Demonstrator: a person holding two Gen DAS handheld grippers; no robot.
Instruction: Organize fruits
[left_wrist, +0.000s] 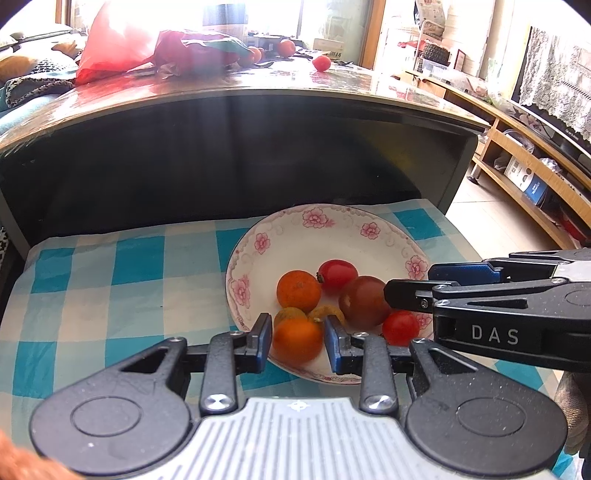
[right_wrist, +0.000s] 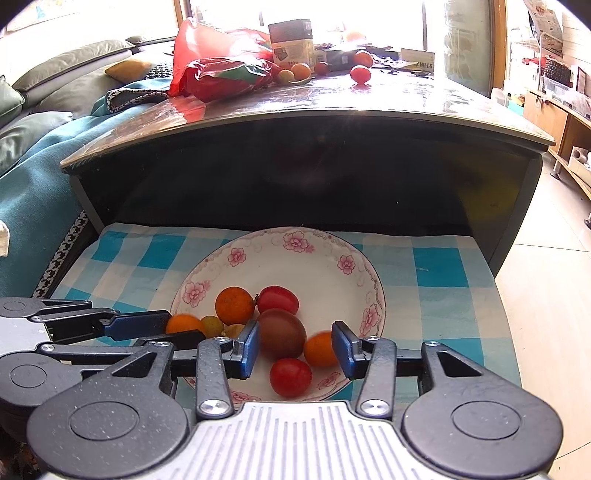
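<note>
A white plate with pink flowers (left_wrist: 314, 229) (right_wrist: 295, 254) sits on a blue checked cloth and holds several oranges and tomatoes. My left gripper (left_wrist: 297, 341) is over the plate's near rim with its jaws around an orange (left_wrist: 297, 339), which also shows in the right wrist view (right_wrist: 183, 325). My right gripper (right_wrist: 295, 349) is open over the plate. An orange (right_wrist: 319, 349) is by its right pad, blurred, and a dark tomato (right_wrist: 282, 334) and a red tomato (right_wrist: 290, 376) lie between the jaws. The right gripper's fingers (left_wrist: 406, 295) show in the left wrist view beside the dark tomato (left_wrist: 364, 301).
A dark glossy table (left_wrist: 258, 96) (right_wrist: 332, 107) overhangs behind the cloth, with a red bag (right_wrist: 221, 74), a box (right_wrist: 291, 42) and loose tomatoes and oranges (left_wrist: 320, 63) (right_wrist: 360, 74). A sofa (right_wrist: 55, 110) is at left, wooden shelving (left_wrist: 535, 177) at right.
</note>
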